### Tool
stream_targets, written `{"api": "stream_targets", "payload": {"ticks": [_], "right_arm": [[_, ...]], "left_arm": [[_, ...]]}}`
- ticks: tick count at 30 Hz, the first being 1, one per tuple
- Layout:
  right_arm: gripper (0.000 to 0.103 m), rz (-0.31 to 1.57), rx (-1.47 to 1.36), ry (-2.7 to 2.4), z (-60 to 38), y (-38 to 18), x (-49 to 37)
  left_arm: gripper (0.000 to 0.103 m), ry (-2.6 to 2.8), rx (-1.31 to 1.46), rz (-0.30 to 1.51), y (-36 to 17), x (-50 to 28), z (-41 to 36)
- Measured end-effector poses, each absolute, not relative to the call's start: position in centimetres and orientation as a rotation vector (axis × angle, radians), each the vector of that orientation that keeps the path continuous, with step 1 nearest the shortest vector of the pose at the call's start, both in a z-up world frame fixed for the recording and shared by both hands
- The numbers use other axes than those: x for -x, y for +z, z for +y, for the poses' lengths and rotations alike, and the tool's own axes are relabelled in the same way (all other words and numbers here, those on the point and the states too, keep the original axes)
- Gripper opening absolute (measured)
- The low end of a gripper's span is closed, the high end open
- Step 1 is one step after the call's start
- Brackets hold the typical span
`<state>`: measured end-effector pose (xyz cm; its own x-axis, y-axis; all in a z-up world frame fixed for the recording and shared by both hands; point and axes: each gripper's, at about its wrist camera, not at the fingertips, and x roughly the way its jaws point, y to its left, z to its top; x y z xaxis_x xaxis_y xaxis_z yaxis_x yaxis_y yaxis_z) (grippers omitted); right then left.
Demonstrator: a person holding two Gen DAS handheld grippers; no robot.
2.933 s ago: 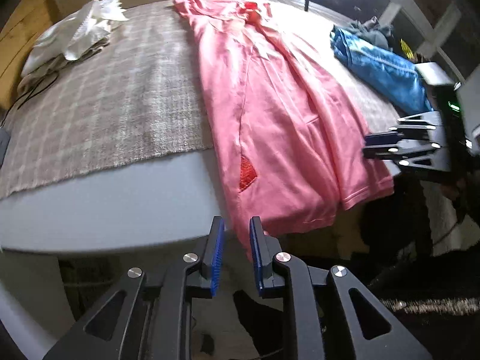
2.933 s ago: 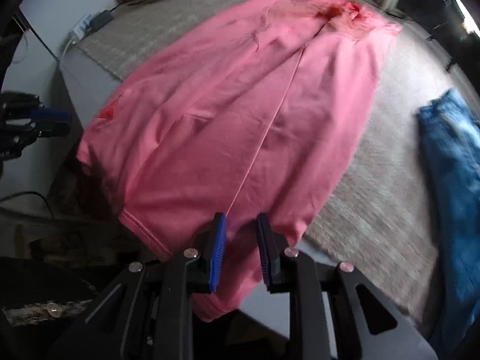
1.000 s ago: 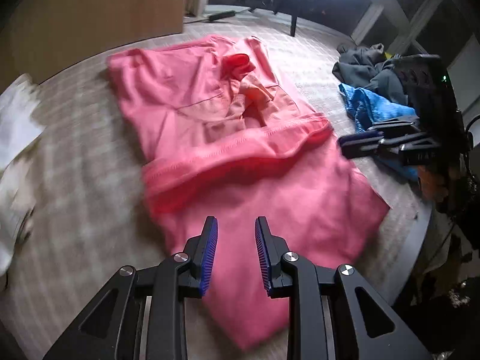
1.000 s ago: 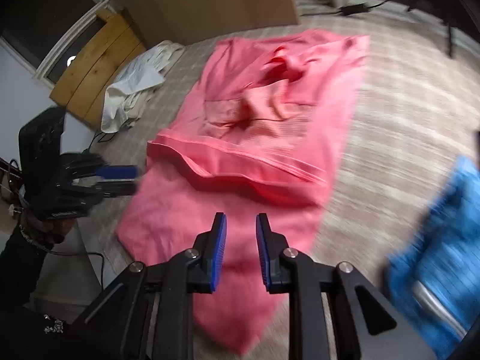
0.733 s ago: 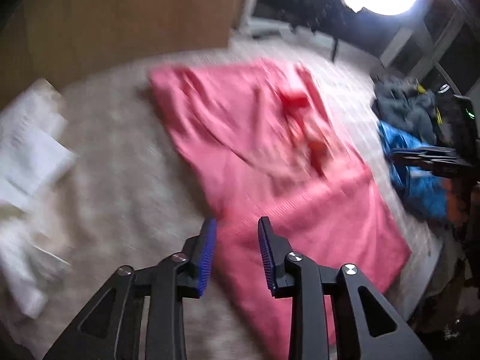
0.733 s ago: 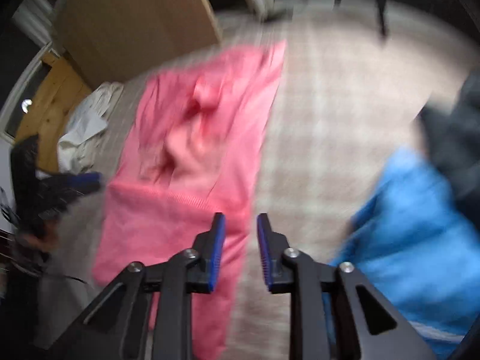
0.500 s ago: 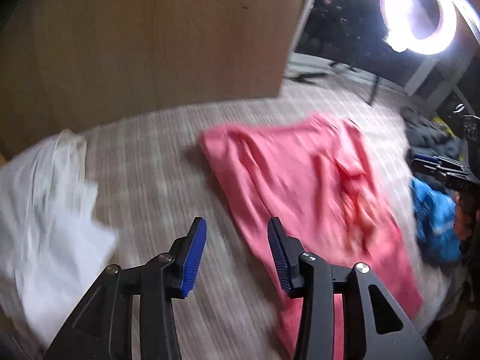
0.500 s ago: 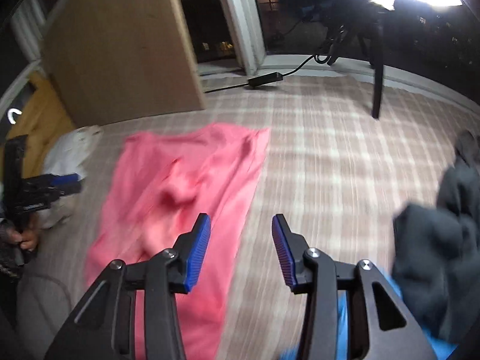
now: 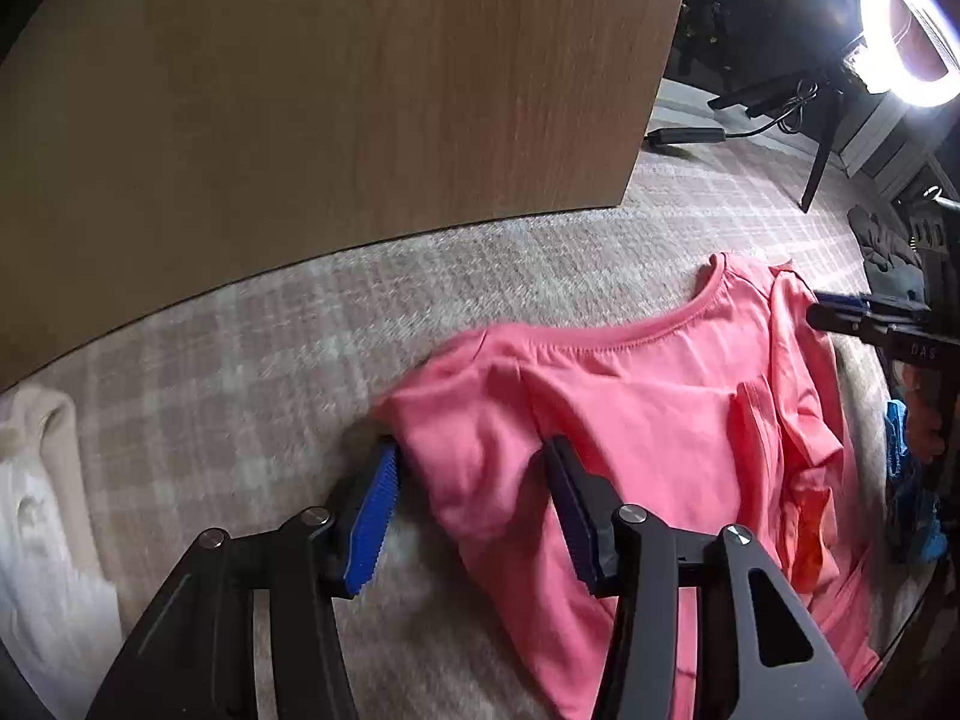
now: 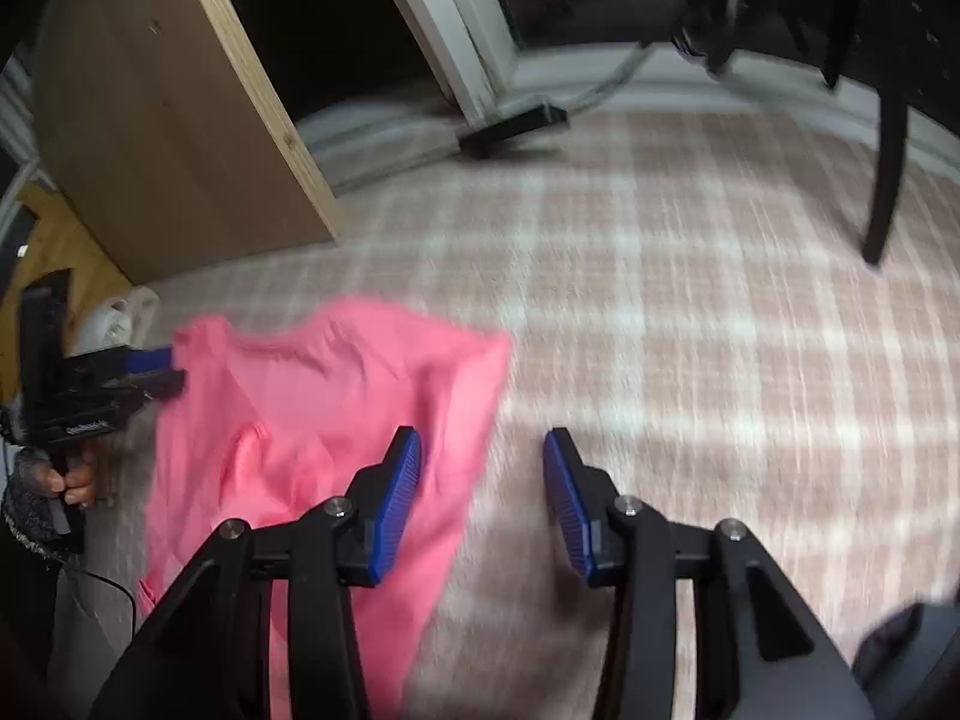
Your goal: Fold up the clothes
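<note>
A big checked cloth (image 9: 252,324) is spread over the tabletop, and everything else is laid on it. A tall wooden board (image 9: 336,84) is stood at the far side of the cloth. A dark stand leg (image 10: 888,156) is set down on the cloth at the far right, and a bright ring light (image 9: 900,30) is seen above it.

The pink shirt (image 9: 654,414) is laid on the checked cloth, in front of the wooden board. Its round neck is turned toward the far side. One shoulder is bunched up at the near left. A white garment (image 9: 36,516) is left at the left edge, well apart from the shirt. A blue garment (image 9: 900,480) is seen at the right edge, mostly hidden.

The left hand-held gripper (image 9: 474,510) is held over the bunched left shoulder of the shirt. Its jaws are opening. The shoulder fold is seen between the blue pads (image 9: 375,516), but it is not pinched by them.

The right hand-held gripper (image 10: 480,492) is held over the shirt's right edge. Its jaws are parted, and nothing is gripped. The left pad is over pink cloth, and the right pad is over bare checked cloth. The picture is blurred there.

A person's hand (image 10: 72,480) is wrapped around the left gripper's handle.
</note>
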<state>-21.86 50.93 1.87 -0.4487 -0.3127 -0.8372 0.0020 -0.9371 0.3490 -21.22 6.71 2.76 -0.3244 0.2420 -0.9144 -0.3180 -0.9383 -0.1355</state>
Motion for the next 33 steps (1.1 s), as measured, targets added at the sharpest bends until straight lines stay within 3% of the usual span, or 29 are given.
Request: {"api": "stream_targets", "payload": {"ticks": [3,5,6,7,8,15,25,27,30,33], "right_arm": [[0.043,-0.462,-1.493,-2.476,50.8,1.8,23.2],[0.042,-0.413,-1.474,-2.479,50.1,1.9,23.6],[0.035,-0.369,-1.472,-2.476,49.5,2.0,23.8],[0.009,-0.334,-1.479,-2.463,49.0,2.0,23.9],[0.004,-0.326,-1.499,-2.437,48.5,1.8,24.1],[0.004,-0.404,-1.368,-2.49,49.2,6.4,21.4],[0.004,-0.317,-1.179,-2.558,47.0,14.1,7.5],[0.004,-0.22,-1.146,-2.584,45.6,13.8,2.8],[0.01,-0.179,-1.322,-2.457,43.7,9.4,-2.7],[0.012,-0.149,-1.523,-2.426,43.3,6.2,-6.6]], "left_arm": [[0.049,2.324,1.551,0.132,2.7,21.8,7.5],[0.043,2.334,1.527,0.151,2.5,22.1,8.1],[0.031,2.339,1.513,0.163,2.4,22.3,8.4],[0.021,2.337,1.501,0.165,2.4,22.3,8.6],[0.006,2.315,1.493,0.148,2.4,22.3,8.8],[0.006,2.313,1.343,0.133,7.3,19.3,9.0],[0.006,2.328,1.083,0.209,16.0,4.9,6.7],[0.007,2.295,1.081,0.187,15.9,0.6,5.7],[0.022,2.155,1.239,0.217,11.4,-5.6,5.5],[0.022,2.075,1.405,0.245,7.7,-9.0,5.4]]}}
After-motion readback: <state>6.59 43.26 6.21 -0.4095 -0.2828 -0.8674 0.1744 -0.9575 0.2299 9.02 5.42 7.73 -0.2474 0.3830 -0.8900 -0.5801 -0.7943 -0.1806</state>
